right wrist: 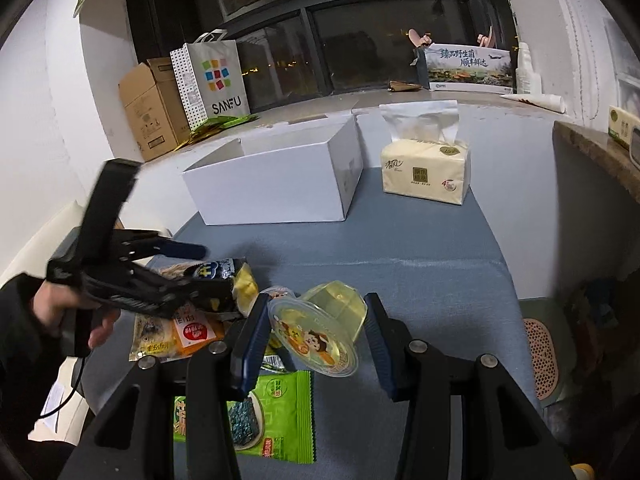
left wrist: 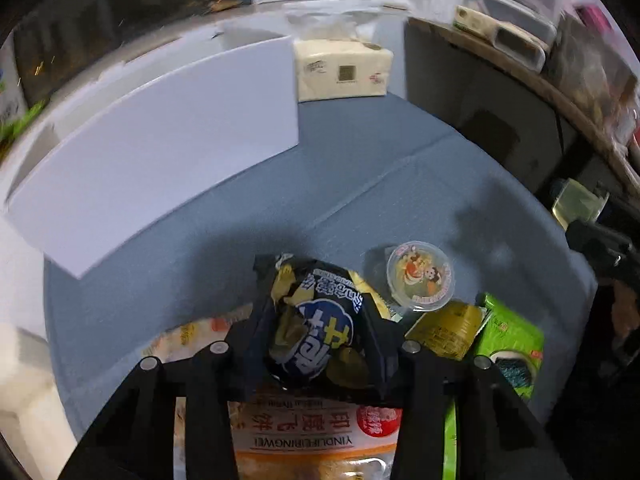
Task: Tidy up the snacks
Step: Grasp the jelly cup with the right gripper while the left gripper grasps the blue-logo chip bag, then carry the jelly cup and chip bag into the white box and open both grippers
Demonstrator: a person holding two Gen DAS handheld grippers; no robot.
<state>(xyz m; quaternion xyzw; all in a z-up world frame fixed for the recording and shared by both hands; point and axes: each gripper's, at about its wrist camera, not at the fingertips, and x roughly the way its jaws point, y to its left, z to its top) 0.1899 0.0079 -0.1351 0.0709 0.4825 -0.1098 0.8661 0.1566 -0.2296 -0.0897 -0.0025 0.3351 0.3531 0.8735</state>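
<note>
The left gripper [left wrist: 316, 320] is clamped on a dark blue snack packet [left wrist: 316, 332] with white lettering and yellow patches, crumpled between the pads, at 6 o'clock in the left wrist view; under it lies an orange-and-white flatbread packet [left wrist: 316, 436]; at 4 o'clock on the grey-blue tablecloth [left wrist: 420, 184] sits a jelly cup [left wrist: 420, 276] with a cartoon lid, beside a green seaweed packet [left wrist: 512, 340]; the right gripper [right wrist: 316, 332] is clamped on a second jelly cup [right wrist: 324, 328], clear yellowish plastic, tilted on its side, lid towards the camera, at 6 o'clock in the right wrist view; the white cardboard box [right wrist: 276, 184] stands open at 11 o'clock, its inside not visible; a tissue pack [right wrist: 426, 172] stands at 1 o'clock, just beside the box
</note>
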